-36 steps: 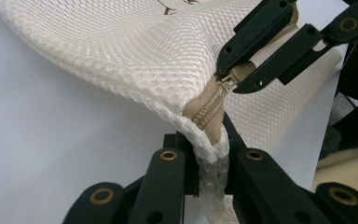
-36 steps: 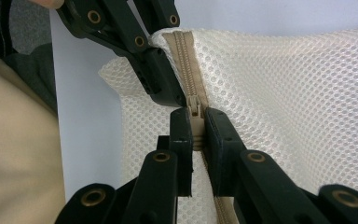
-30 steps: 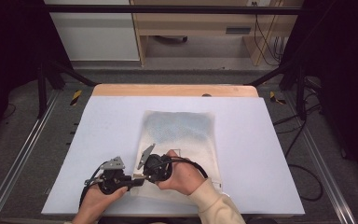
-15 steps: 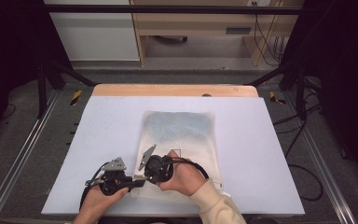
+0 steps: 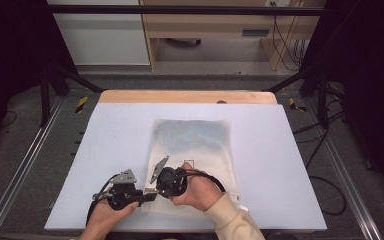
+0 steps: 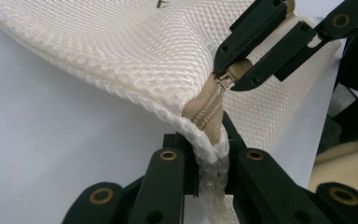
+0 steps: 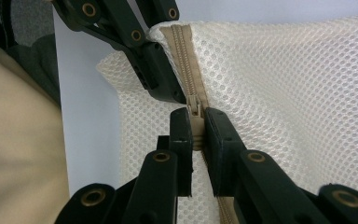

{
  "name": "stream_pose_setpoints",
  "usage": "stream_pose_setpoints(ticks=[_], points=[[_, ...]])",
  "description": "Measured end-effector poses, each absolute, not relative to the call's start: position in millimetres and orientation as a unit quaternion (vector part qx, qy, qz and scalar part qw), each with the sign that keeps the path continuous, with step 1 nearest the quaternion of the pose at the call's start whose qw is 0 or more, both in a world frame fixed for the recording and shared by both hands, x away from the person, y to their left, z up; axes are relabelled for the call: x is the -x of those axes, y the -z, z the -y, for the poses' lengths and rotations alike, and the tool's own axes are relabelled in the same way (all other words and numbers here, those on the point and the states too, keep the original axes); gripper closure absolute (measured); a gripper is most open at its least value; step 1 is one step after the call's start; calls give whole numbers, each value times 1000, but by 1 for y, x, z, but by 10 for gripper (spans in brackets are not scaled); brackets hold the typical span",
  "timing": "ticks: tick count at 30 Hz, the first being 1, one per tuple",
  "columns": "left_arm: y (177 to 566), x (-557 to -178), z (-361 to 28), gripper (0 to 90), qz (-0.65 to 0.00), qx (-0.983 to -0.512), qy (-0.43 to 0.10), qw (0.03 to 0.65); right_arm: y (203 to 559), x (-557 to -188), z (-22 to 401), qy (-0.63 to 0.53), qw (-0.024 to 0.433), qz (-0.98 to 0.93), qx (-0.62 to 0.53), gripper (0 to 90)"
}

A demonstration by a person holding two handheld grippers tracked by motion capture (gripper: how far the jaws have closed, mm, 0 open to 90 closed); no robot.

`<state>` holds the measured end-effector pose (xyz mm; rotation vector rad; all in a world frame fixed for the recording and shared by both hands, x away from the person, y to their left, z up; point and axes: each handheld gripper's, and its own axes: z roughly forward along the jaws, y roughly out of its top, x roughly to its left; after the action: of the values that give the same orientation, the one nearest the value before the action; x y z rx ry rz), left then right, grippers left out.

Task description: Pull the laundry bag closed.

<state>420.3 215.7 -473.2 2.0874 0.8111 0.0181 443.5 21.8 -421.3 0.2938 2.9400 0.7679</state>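
On the white tabletop [image 5: 105, 145], a mesh bag [image 5: 192, 145], left hand-held gripper [image 6: 209, 154] clamped on its corner seam, right hand-held gripper [image 7: 196, 133] pinching the zipper pull [image 7: 195, 112].

I see the pale counter [image 5: 105, 150] with a wooden strip [image 5: 187, 96] along its far edge. Beyond that strip stands a wooden shelf unit [image 5: 215, 35], with a white cabinet [image 5: 100, 37] just left of the unit.
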Motion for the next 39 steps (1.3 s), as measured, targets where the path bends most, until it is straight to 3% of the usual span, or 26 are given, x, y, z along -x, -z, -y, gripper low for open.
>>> stream_pose_setpoints(ticks=[39], points=[[473,-419,-213,838,-321,-837,-2,444,424,-447,10,-241,43,-960,-135,820]])
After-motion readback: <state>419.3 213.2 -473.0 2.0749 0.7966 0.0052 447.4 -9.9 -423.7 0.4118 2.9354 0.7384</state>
